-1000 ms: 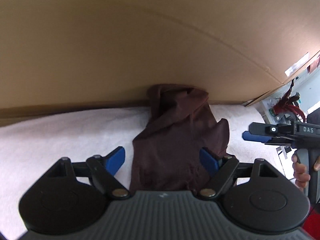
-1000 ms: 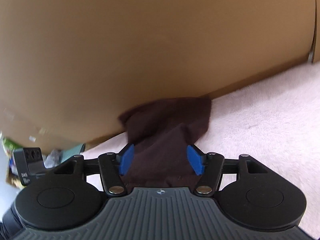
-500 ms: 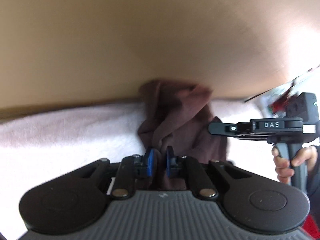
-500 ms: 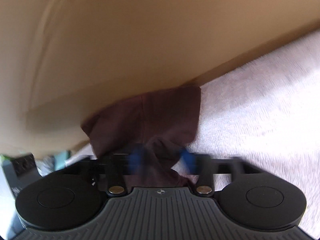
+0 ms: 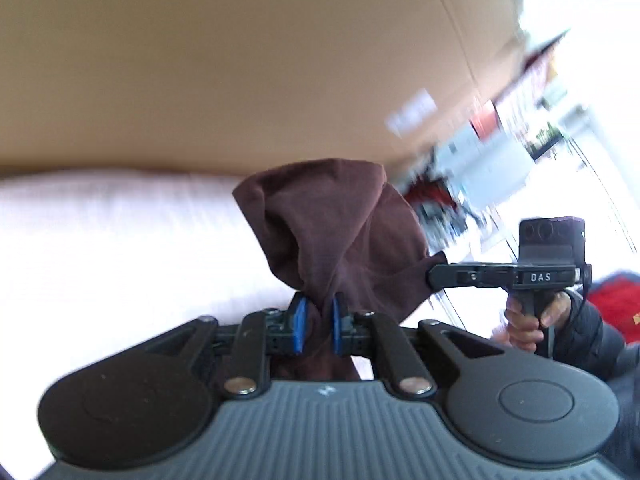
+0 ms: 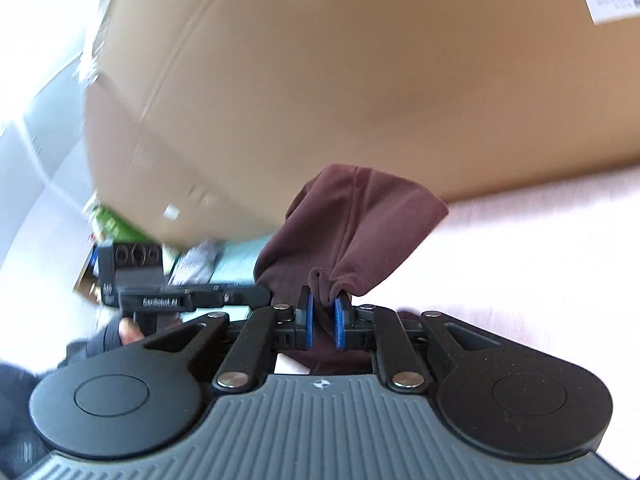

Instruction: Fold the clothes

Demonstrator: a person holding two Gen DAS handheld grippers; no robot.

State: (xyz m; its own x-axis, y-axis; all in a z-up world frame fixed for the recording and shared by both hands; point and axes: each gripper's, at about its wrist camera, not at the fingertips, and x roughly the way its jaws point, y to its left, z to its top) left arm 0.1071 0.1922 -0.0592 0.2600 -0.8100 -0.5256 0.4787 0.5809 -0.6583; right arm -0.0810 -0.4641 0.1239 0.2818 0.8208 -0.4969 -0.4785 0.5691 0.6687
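A dark maroon garment (image 5: 336, 232) hangs bunched between both grippers, lifted off the pale pink towel surface (image 5: 120, 240). My left gripper (image 5: 317, 322) is shut on one edge of the garment. My right gripper (image 6: 322, 318) is shut on another edge of the same garment (image 6: 360, 224). In the left wrist view the right gripper (image 5: 434, 274) reaches in from the right, held by a hand (image 5: 528, 320). In the right wrist view the left gripper (image 6: 264, 294) comes in from the left.
A large brown cardboard wall (image 5: 240, 60) stands right behind the towel; it also fills the right wrist view (image 6: 360, 80). Blurred room clutter (image 5: 500, 140) lies past the box's right edge. A red item (image 5: 616, 304) is at far right.
Both grippers closed on the garment, which lay on the towel a second ago. Both have since lifted it and swung, so the views now tilt and blur.
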